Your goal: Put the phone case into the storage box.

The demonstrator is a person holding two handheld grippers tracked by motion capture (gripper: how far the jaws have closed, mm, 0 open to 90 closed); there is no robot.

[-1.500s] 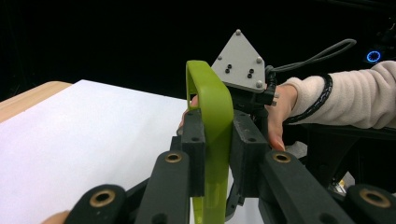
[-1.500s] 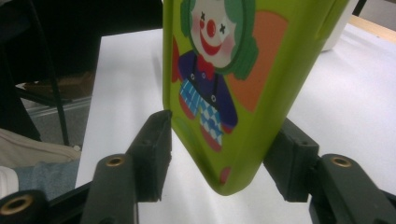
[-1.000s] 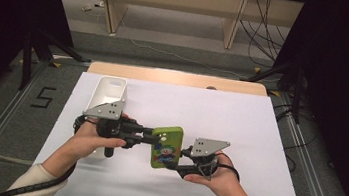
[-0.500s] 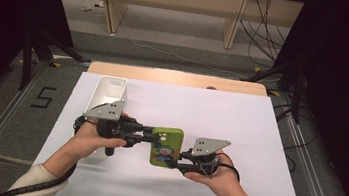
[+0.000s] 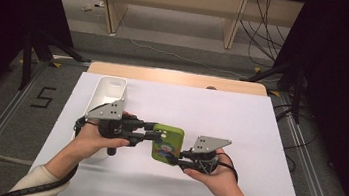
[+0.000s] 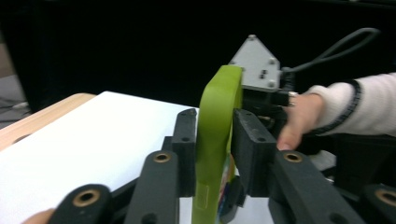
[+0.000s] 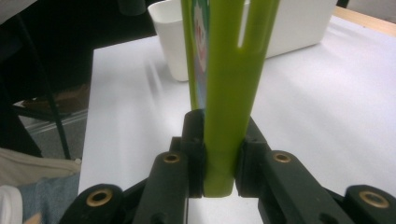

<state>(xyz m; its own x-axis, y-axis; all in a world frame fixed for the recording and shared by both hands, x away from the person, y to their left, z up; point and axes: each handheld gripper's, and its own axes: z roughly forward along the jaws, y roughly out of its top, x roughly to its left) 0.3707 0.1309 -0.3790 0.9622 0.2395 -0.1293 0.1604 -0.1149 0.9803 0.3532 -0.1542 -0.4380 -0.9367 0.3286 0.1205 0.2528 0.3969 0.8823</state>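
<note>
Since the earlier frames: green case (image 5: 167, 144) lowered and tilted from a raised, face-up attitude to a flatter one just above the tabletop (image 5: 240, 121), held between both hands at near centre. Left gripper (image 5: 157, 135) fingers just opened slightly, case edge between them; in the left gripper view the right pad (image 6: 254, 154) meets the case (image 6: 215, 140), a thin gap shows at the left pad. Reads as loosened, not clamped. Right gripper (image 5: 180, 157) fingers just closed further; in the right gripper view both pads press the lower edge of the case (image 7: 231, 93). Firm grip.

Meaning for the work in hand, as a judgement: handover from left to right under way, weight now carried by the right gripper. Cartoon print on the case face visible in the high view. White bin (image 5: 109, 92) at far left of the white sheet, behind the left hand, well apart from the case. Likely next requirement: full release on the left before any move by the right; risk of the case twisting if both pull at once.
</note>
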